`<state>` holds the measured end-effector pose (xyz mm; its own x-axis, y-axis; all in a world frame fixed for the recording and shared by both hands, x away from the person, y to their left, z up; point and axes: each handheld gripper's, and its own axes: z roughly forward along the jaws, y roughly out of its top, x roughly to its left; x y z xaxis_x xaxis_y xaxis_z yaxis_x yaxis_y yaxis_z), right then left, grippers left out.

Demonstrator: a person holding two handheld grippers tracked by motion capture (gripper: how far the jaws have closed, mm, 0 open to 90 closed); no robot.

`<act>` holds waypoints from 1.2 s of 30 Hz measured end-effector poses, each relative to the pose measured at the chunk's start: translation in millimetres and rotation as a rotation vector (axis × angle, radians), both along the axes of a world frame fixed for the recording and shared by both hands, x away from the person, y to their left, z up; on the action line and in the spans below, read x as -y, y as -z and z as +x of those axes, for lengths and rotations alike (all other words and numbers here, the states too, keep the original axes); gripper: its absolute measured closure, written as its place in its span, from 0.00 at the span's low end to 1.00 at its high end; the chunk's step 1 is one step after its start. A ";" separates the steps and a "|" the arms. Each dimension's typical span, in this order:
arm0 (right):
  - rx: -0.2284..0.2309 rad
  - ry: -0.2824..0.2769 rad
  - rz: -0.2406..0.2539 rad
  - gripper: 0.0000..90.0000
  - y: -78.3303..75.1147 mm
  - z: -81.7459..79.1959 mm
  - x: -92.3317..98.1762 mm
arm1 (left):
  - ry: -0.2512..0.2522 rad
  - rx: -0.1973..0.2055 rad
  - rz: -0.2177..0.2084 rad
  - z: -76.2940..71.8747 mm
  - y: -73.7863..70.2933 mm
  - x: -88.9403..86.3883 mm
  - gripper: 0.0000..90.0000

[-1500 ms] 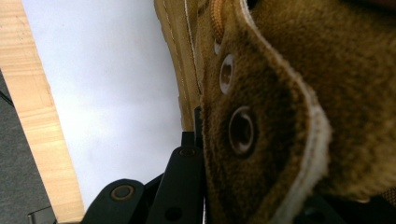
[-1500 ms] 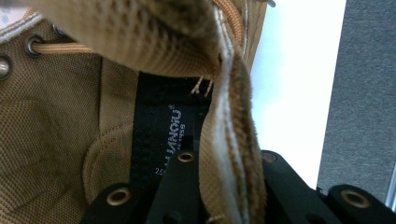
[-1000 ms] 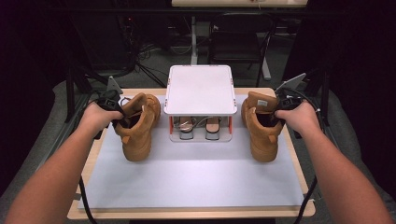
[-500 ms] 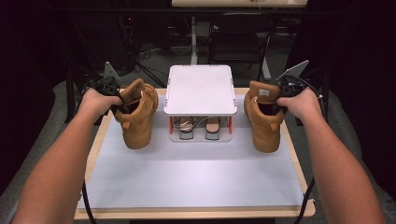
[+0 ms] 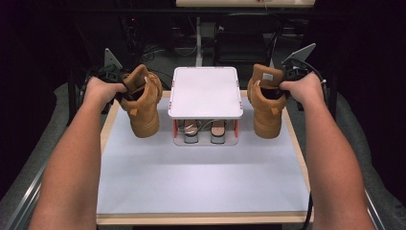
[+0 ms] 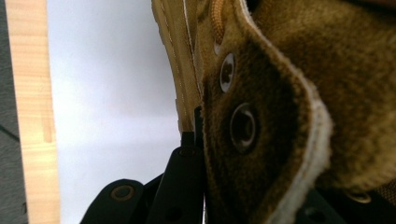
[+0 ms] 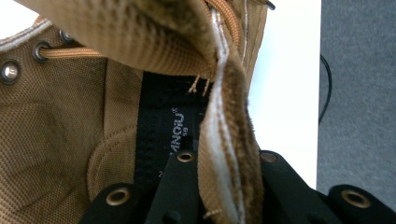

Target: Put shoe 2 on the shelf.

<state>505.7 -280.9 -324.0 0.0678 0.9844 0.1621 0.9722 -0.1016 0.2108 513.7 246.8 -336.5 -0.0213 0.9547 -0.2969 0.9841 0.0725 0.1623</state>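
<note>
- Boots, two of them, both tan lace-up: the left boot (image 5: 142, 102) hangs from my left claw (image 5: 119, 91) and the right boot (image 5: 267, 104) from my right claw (image 5: 282, 86), one on each side of the rack.
- Nearest me, my two forearms come in from the bottom edge of the high view and run up over the pale mat (image 5: 201, 177) that covers the wooden surface (image 5: 108, 125).
- My left hand (image 5: 101, 89) keeps its claw clamped tight on the collar of the left boot; in the left gripper view the black jaws pinch the fuzzy edge of the upper (image 6: 261, 135) beside two metal eyelets.
- My right hand (image 5: 301, 88) keeps its claw clamped tight as well; in the right gripper view the jaws squeeze the padded collar edge (image 7: 224, 154), with the boot's black inner label just beside them.
- Both boots are off the mat, toes tipped down toward me, collars up at the claws.
- Between them stands one small rack (image 5: 206, 139) with a white square lid (image 5: 205, 91) on top; under the lid I count two other shoes (image 5: 205, 132) side by side, toes facing me.
- Farther back, beyond the surface's edge, it is dark, with cables and stands I cannot make out.
</note>
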 end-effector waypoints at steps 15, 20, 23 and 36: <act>0.075 -0.008 -0.007 0.96 -42.5 10.8 -18.1 | -0.016 0.050 0.003 7.4 -33.4 4.3 0.96; 0.085 -0.004 -0.020 0.96 -49.9 10.5 -23.3 | -0.012 0.054 0.015 6.8 -39.4 5.7 0.96; 0.080 0.000 -0.017 0.96 -55.3 9.9 -24.8 | -0.007 0.064 0.018 7.5 -44.5 8.1 0.96; 0.106 0.011 -0.003 0.95 -63.7 10.8 -35.9 | 0.034 0.084 0.027 11.5 -64.0 34.0 0.96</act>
<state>516.4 -245.0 -260.2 0.0609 0.9842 0.1664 0.9433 -0.1112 0.3129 525.2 212.7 -272.4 0.0353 0.9620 -0.2707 0.9688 0.0335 0.2454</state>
